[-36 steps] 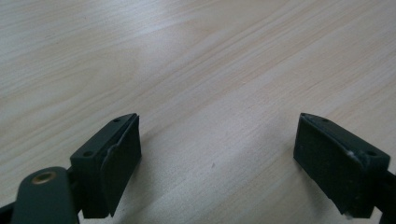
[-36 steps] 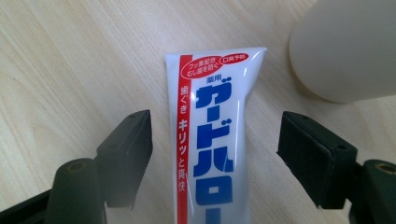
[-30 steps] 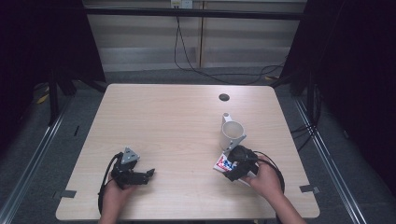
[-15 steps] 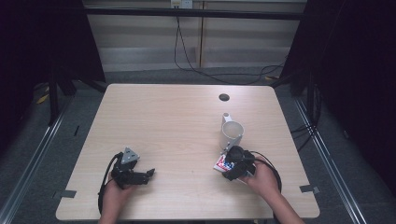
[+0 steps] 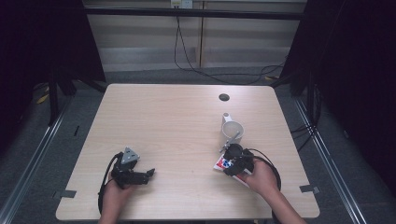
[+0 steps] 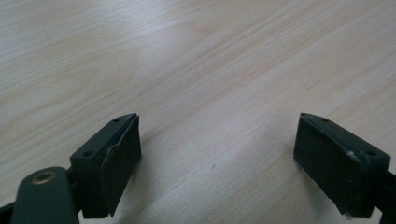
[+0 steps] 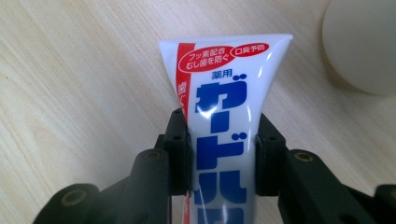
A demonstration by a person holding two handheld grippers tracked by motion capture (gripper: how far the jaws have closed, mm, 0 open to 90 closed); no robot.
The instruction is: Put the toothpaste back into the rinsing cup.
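A white toothpaste tube (image 7: 224, 116) with blue and red print lies on the wooden table (image 5: 168, 121). Its flat crimped end points away from the camera in the right gripper view. My right gripper (image 7: 223, 154) is shut on the tube's middle, one jaw pressing each side. In the high view that gripper (image 5: 233, 161) sits at the table's front right, with the tube (image 5: 223, 164) under it. A cream mug (image 5: 232, 129) stands just beyond. My left gripper (image 6: 217, 154) rests at the front left (image 5: 148, 173), open, with bare wood between its jaws.
A small dark round hole (image 5: 224, 97) sits near the table's far edge. The mug's rim (image 7: 362, 42) shows at the upper right of the right gripper view, close to the tube's end. Cables trail from both grippers toward the front edge.
The right gripper has edged slightly over the tube near the mug. The left hand and gripper have stayed put.
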